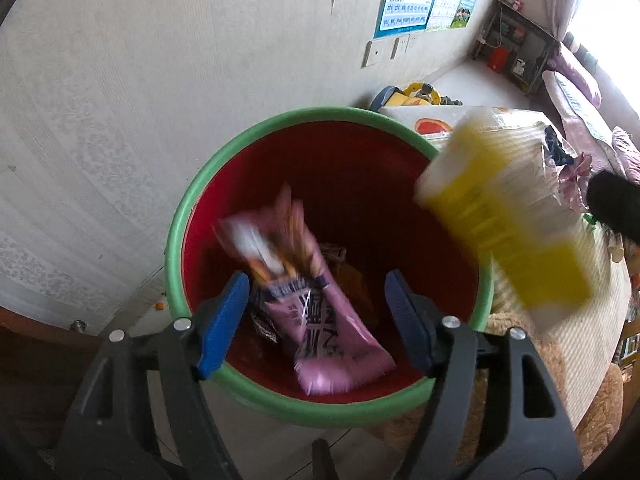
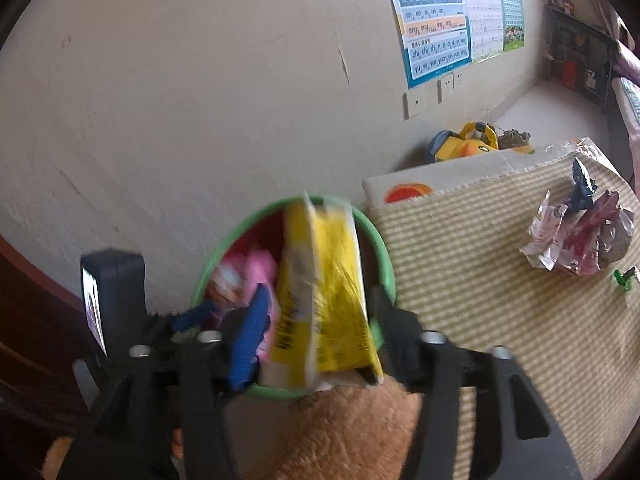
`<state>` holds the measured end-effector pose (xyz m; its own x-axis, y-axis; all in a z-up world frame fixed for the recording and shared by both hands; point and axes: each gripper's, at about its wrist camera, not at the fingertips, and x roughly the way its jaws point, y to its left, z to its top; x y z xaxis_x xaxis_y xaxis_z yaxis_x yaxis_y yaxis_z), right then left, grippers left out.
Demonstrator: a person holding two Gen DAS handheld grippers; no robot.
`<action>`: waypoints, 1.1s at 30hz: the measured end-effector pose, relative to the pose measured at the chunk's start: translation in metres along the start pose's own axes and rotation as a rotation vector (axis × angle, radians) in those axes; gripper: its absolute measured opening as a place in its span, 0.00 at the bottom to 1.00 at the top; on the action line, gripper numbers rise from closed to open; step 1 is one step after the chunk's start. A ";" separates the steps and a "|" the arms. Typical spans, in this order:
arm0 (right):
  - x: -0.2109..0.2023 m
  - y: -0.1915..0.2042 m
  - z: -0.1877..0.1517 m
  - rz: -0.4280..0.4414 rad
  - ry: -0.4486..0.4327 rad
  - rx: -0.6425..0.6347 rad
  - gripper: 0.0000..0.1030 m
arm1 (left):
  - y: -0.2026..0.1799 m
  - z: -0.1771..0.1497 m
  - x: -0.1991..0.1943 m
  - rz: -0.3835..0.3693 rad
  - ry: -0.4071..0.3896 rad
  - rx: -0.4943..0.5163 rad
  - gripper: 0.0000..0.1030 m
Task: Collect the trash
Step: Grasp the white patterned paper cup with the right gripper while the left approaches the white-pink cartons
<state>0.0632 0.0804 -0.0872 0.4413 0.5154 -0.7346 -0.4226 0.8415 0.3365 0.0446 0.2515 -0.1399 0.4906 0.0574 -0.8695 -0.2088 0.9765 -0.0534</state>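
A red bin with a green rim point(image 1: 188, 216) stands by the wall. My left gripper point(image 1: 316, 320) is open above it, and a pink snack wrapper point(image 1: 316, 312), blurred, lies between its blue pads inside the bin over other wrappers. A yellow wrapper point(image 1: 504, 216), blurred, hangs at the bin's right edge. In the right wrist view my right gripper point(image 2: 316, 340) has the yellow wrapper point(image 2: 324, 292) between its jaws over the bin point(image 2: 376, 240); whether it grips it is unclear. The left gripper's body point(image 2: 116, 292) shows at the left.
A striped mat point(image 2: 480, 300) lies right of the bin with crumpled wrappers point(image 2: 576, 236) on it. A brown plush surface point(image 2: 344, 436) is below the right gripper. A box point(image 2: 404, 184), toys point(image 2: 468, 144) and a shelf point(image 1: 516, 48) stand farther back.
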 end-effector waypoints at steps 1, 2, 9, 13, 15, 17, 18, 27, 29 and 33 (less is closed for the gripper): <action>0.000 0.001 0.001 -0.001 0.000 -0.001 0.57 | 0.000 0.000 0.000 0.002 0.002 0.001 0.66; -0.002 0.000 0.000 -0.003 0.001 -0.003 0.57 | 0.000 -0.001 0.000 0.005 0.002 0.001 0.66; -0.022 -0.047 -0.016 -0.094 -0.026 0.062 0.63 | -0.009 -0.007 -0.004 0.001 0.004 0.011 0.66; -0.044 -0.119 -0.030 -0.258 -0.052 0.157 0.63 | -0.020 -0.010 -0.009 -0.003 0.001 0.038 0.66; -0.062 -0.167 -0.038 -0.347 -0.071 0.237 0.63 | -0.027 -0.011 -0.010 -0.001 -0.003 0.055 0.66; -0.081 -0.210 -0.046 -0.426 -0.094 0.305 0.63 | -0.034 -0.011 -0.011 0.001 -0.006 0.072 0.66; -0.090 -0.230 -0.048 -0.464 -0.104 0.330 0.63 | -0.039 -0.011 -0.012 0.001 -0.008 0.079 0.66; -0.113 -0.401 -0.051 -0.618 -0.100 0.598 0.63 | -0.100 -0.003 -0.015 -0.025 -0.018 0.175 0.66; -0.103 -0.425 -0.048 -0.610 -0.075 0.628 0.63 | -0.118 0.002 -0.015 -0.050 -0.017 0.196 0.66; -0.087 -0.450 -0.051 -0.517 -0.031 0.695 0.35 | -0.167 0.015 -0.007 -0.112 -0.019 0.269 0.66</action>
<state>0.1745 -0.3517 -0.2051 0.4704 0.0363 -0.8817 0.4125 0.8742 0.2560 0.0886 0.0909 -0.1175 0.5142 -0.0523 -0.8561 0.0777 0.9969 -0.0142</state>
